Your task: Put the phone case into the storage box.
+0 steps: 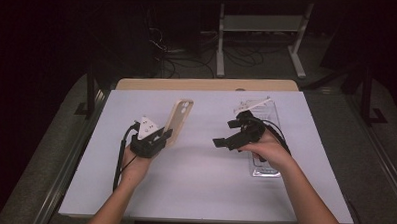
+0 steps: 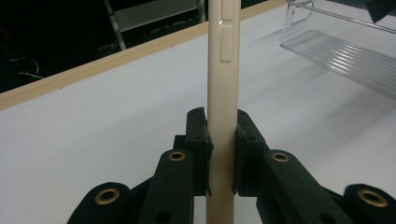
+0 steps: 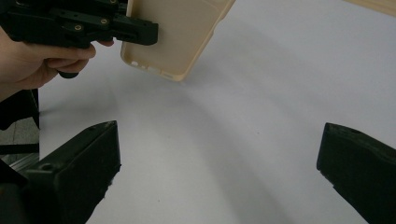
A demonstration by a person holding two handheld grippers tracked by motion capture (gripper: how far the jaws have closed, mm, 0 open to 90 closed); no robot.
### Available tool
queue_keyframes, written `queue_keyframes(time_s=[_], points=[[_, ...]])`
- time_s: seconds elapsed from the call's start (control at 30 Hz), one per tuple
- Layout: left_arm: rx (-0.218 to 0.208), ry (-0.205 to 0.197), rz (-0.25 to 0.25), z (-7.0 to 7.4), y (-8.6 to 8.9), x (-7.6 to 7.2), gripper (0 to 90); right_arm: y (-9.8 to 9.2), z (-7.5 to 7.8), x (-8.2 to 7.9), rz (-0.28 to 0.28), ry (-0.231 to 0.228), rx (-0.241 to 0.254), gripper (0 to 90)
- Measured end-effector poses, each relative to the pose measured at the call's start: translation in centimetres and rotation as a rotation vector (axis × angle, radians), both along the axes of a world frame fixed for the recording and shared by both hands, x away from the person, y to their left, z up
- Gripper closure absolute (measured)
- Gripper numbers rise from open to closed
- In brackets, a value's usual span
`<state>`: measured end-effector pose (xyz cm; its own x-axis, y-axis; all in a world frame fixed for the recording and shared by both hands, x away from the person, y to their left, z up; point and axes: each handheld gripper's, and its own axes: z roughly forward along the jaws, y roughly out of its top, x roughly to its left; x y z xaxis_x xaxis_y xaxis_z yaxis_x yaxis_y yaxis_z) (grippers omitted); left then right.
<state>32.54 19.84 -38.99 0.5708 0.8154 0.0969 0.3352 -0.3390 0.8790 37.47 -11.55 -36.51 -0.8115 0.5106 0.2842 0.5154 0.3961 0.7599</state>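
Clearly the left gripper [image 2: 222,154] is clamped on a beige phone case [image 2: 223,70], its pads pressing both faces near the case's lower end. From above, the case [image 1: 179,120] stands tilted over the left half of the white table [image 1: 198,192], camera cutout at the top. Across from it, the right gripper [image 3: 219,154] hangs with its jaws wide apart and nothing between them. A clear tray [image 1: 264,167] lies under the right hand [image 1: 270,152].
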Motion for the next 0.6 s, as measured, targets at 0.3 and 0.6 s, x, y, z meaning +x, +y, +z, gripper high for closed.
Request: queue_keyframes(time_s=[0.3, 0.6], points=[[0.001, -0.003, -0.005, 0.0, -0.1, 0.0, 79.0, 1.3, 0.1, 1.1, -0.003, 0.018, 0.02, 0.0], [-0.008, 0.0, 0.001, 0.0, -0.2, 0.0, 79.0, 2.7, 0.1, 2.2, -0.005, 0.028, 0.057, 0.0]])
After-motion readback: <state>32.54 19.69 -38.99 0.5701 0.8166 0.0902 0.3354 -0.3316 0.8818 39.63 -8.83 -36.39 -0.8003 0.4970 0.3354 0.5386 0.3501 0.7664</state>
